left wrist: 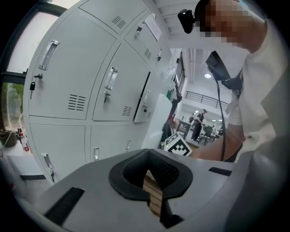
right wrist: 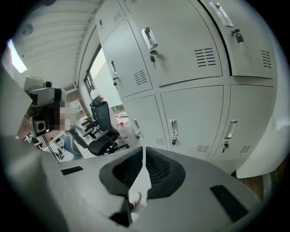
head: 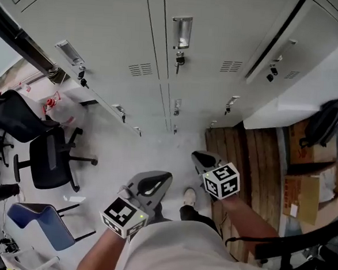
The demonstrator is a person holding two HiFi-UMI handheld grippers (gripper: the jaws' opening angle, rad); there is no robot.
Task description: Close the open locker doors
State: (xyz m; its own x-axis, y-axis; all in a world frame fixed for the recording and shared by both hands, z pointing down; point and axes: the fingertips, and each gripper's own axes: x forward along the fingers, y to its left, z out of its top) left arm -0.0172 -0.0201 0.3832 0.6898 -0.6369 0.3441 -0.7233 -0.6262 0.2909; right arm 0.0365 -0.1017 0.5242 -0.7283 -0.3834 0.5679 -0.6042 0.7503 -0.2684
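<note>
A wall of pale grey lockers (head: 163,50) fills the top of the head view. One door (head: 279,38) at the upper right stands ajar, with a dark gap along its edge. It also shows ajar in the left gripper view (left wrist: 144,97). The other doors in view lie flush. My left gripper (head: 154,182) hangs over the floor, back from the lockers, with its jaws together and nothing in them (left wrist: 152,181). My right gripper (head: 205,160) is a little nearer the lower lockers, with only a thin slit between its pads (right wrist: 142,174) and nothing held.
A black office chair (head: 49,158) and a blue chair (head: 36,220) stand at the left. Wooden boards (head: 242,160) cover the floor at the right, with cardboard boxes (head: 303,196) and a black bag (head: 326,122) beyond. The person's shoe (head: 189,195) is between the grippers.
</note>
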